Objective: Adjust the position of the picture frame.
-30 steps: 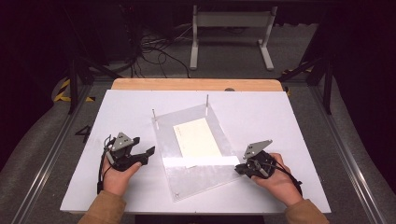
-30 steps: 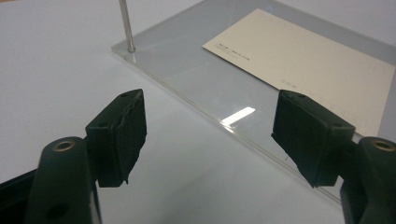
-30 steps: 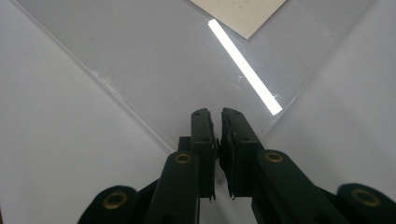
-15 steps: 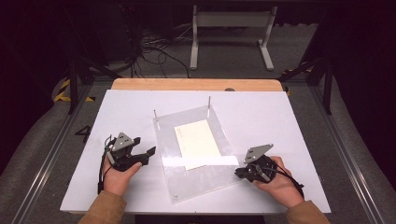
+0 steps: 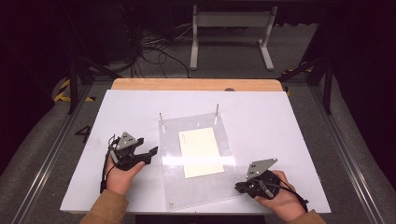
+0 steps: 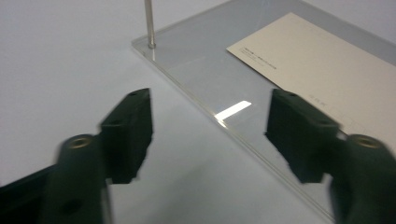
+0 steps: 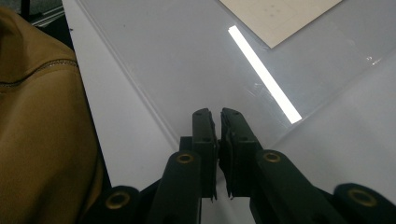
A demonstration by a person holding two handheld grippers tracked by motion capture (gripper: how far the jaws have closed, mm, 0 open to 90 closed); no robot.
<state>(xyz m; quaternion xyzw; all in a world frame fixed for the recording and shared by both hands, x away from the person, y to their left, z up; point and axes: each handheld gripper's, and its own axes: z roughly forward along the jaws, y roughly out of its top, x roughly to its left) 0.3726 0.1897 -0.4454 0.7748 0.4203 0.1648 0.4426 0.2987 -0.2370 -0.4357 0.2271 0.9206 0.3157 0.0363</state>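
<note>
two grippers, one clear acrylic plate, one cream card, two thin metal posts, all on one white table.

counts: plate is a single transparent sheet lying flat mid-table, slightly rotated. card lies flat within the plate's outline, in its middle; can't tell if it's on top or underneath. posts stand upright at the plate's two far corners, left post and right post.

left gripper: jaws spread wide, nothing between them, holding nothing. it sits just beside the plate's left edge; in the left gripper view that edge runs between the two jaws, with one post ahead and the card off to the right.

right gripper: jaws nearly together, only a thin slit left, no object visible in the slit. tips sit at the plate's near right corner; whether they touch the plate i can't tell. right gripper view shows a bright light reflection on the plate ahead of the jaws and a tan sleeve at the left.

surroundings: wooden board along the table's far edge, cables on the floor behind, a grey metal stand further back. nothing lies between either gripper and the plate.
</note>
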